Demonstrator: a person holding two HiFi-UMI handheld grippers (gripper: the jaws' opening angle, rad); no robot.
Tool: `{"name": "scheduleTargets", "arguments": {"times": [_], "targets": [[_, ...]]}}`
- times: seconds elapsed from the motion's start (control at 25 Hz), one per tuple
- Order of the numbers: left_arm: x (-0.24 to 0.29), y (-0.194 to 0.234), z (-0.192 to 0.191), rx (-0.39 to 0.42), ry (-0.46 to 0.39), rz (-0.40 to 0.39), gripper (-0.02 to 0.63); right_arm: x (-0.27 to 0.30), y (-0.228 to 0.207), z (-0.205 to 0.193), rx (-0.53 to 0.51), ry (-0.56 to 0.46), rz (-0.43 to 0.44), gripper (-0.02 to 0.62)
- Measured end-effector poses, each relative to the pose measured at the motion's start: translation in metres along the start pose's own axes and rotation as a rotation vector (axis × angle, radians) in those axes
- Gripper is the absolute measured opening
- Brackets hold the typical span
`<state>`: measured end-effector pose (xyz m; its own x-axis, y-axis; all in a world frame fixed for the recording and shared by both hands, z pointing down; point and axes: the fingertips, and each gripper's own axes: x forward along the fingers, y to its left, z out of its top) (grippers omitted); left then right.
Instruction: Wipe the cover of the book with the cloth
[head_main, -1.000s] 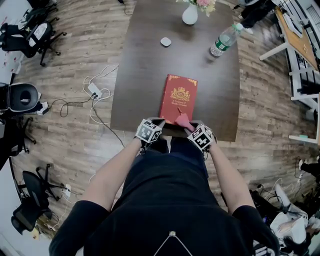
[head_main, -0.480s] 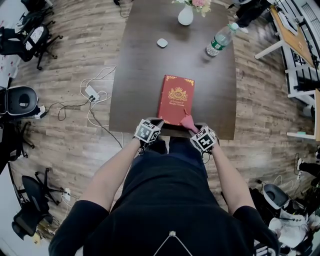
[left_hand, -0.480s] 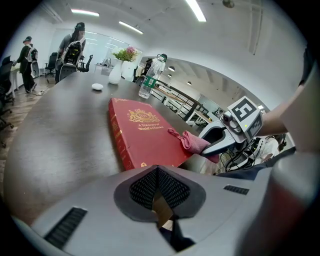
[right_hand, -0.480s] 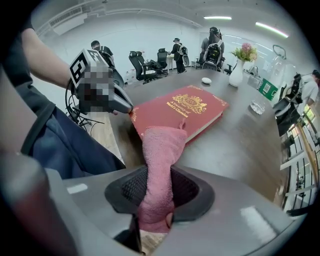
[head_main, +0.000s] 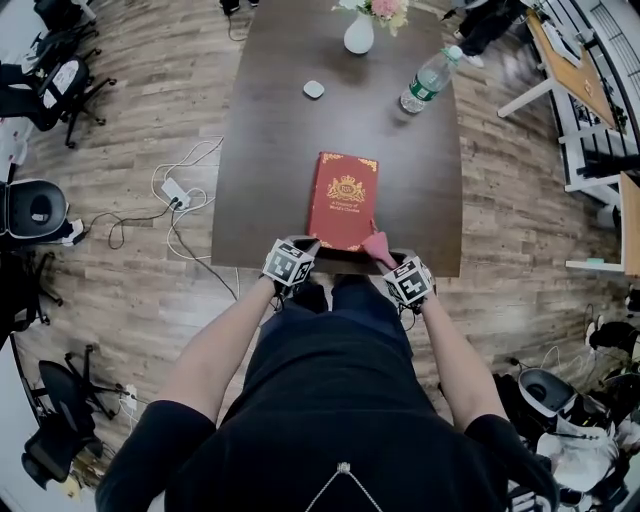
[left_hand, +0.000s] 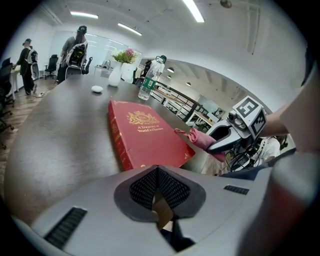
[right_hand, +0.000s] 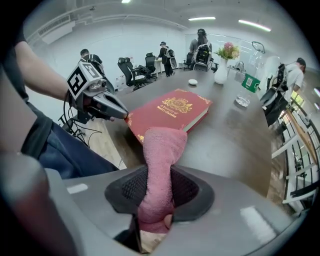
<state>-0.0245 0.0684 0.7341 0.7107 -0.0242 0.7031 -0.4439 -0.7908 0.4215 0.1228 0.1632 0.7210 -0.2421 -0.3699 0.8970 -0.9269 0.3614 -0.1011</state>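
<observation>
A red book with a gold crest lies flat near the front edge of the dark table; it shows too in the left gripper view as the book and in the right gripper view as the book. My right gripper is shut on a pink cloth, whose free end rests at the book's near right corner. My left gripper sits at the book's near left corner, jaws closed with nothing between them.
On the far half of the table stand a white vase with flowers, a plastic water bottle and a small white object. Cables and a power strip lie on the wooden floor to the left. Office chairs stand at the left.
The right gripper with the cloth has crept slightly forward at the book's near right corner. The head camera has shifted, so the table sits higher in view. The left gripper holds its place.
</observation>
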Motion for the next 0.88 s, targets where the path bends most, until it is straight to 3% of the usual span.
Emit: {"name": "scheduleTargets", "arguments": {"times": [0.32,0.48,0.64,0.88], "targets": [[-0.023,0.001,0.025,-0.017,-0.101,0.046,-0.005,-0.018,-0.018,0.035,0.091,-0.136,-0.041,0.123],[-0.046,-0.004,0.042,-0.018,-0.208,0.082,-0.005,-0.034,-0.022,0.055,0.129,-0.237,-0.043,0.123],[-0.075,-0.02,0.065,0.031,-0.317,0.134,-0.005,-0.064,-0.021,0.071,0.15,-0.353,-0.037,0.123],[-0.112,-0.061,0.093,0.048,-0.468,0.198,-0.005,-0.115,-0.019,0.065,0.158,-0.447,-0.023,0.123]]}}
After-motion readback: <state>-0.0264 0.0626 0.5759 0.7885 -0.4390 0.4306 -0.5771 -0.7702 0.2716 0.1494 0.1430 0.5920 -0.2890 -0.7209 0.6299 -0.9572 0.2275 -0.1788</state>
